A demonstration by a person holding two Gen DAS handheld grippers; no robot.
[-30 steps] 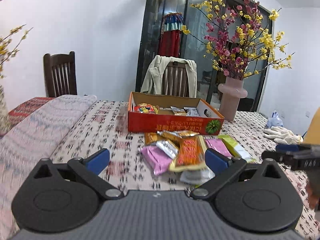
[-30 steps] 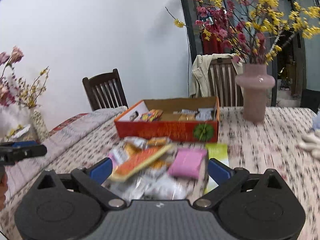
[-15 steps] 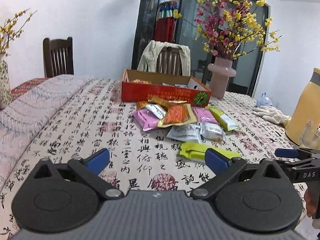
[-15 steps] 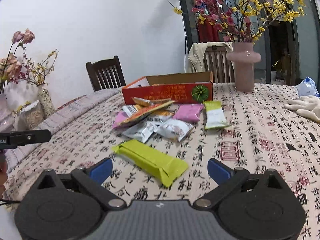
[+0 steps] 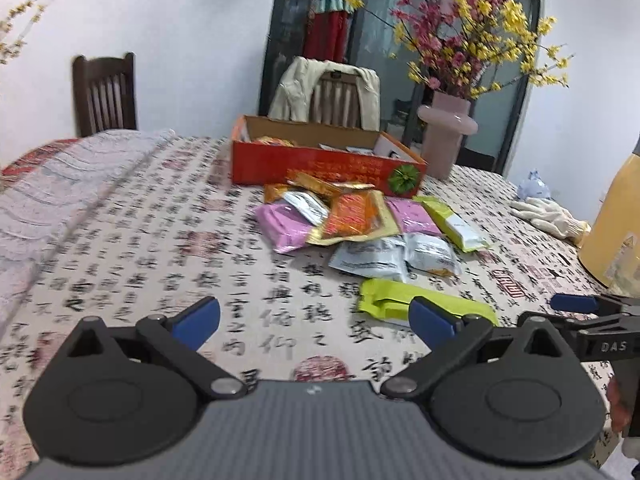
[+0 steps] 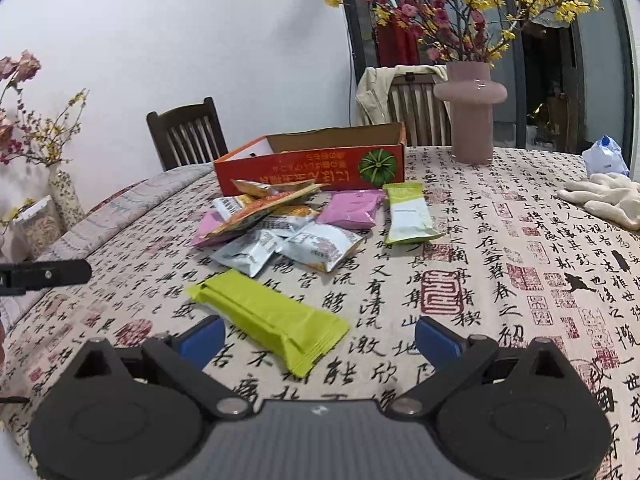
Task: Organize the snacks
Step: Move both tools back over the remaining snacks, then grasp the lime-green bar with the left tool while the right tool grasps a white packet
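Note:
A pile of snack packets (image 5: 356, 220) lies on the patterned tablecloth in front of an open orange cardboard box (image 5: 324, 164) that holds several snacks. A lime-green packet (image 6: 272, 316) lies nearest, apart from the pile (image 6: 280, 228); it also shows in the left wrist view (image 5: 420, 304). My left gripper (image 5: 314, 320) is open and empty, above the cloth short of the pile. My right gripper (image 6: 320, 336) is open and empty, with the lime-green packet's near end between its fingers. The box shows in the right wrist view (image 6: 312, 168) too.
A pink vase of flowers (image 6: 470, 116) stands right of the box. White gloves (image 6: 608, 200) and a blue bag (image 6: 604, 156) lie at the far right. A yellow container (image 5: 616, 232) stands at the right. Chairs (image 5: 104, 92) stand behind the table.
Both grippers pulled back from the pile, so more tablecloth and the lime-green packet came into view; in the last half second they moved slightly closer again. Both stayed open.

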